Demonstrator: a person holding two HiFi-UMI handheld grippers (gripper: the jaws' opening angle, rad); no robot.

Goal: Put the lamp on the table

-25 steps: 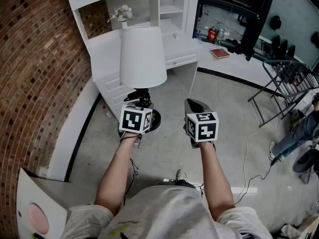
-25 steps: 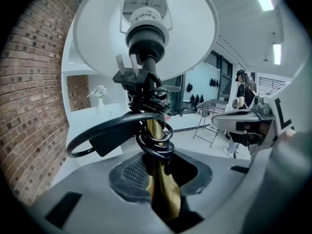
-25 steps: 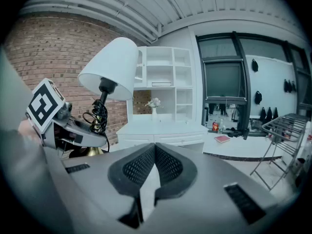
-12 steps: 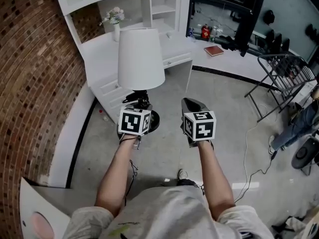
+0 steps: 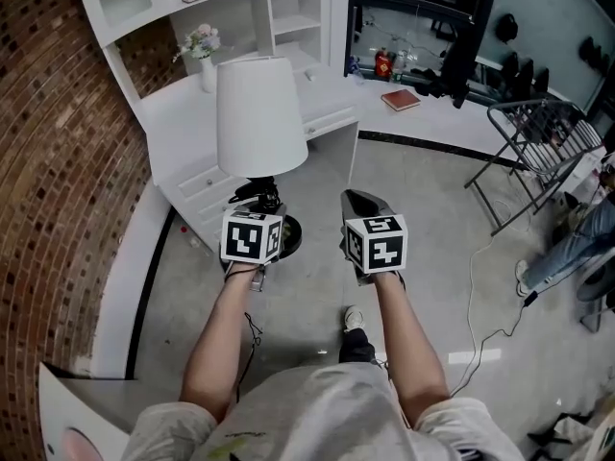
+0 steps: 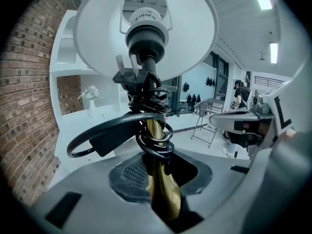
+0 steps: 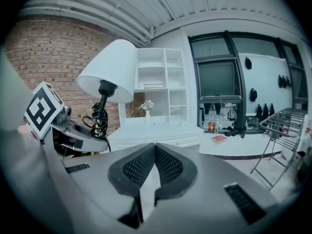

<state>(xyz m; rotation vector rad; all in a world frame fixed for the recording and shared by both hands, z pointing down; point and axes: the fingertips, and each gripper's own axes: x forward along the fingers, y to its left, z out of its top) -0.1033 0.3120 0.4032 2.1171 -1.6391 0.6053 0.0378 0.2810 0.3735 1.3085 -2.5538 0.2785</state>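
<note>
A table lamp with a white shade (image 5: 259,113), a brass stem and a black round base (image 5: 288,240) hangs above the floor. My left gripper (image 5: 257,200) is shut on it. In the left gripper view the pads clamp the brass stem (image 6: 157,145) of the lamp (image 6: 146,28), and its black cord (image 6: 146,108) is coiled round the stem with the plug sticking out. The lamp (image 7: 109,72) stands upright. My right gripper (image 5: 361,204) is level with it to the right, shut (image 7: 155,167) and holding nothing. The white desk (image 5: 178,128) lies just ahead and to the left.
A vase of flowers (image 5: 204,51) stands on the desk under white shelves (image 5: 288,12). A brick wall (image 5: 58,161) runs along the left. A red book (image 5: 401,99) lies on a low ledge, a folding rack (image 5: 538,147) stands at right, and a cable (image 5: 480,305) trails on the floor.
Both grippers and the lamp have moved forward toward the white desk, which now sits lower and closer in the head view. The left gripper's hold on the stem is unchanged.
</note>
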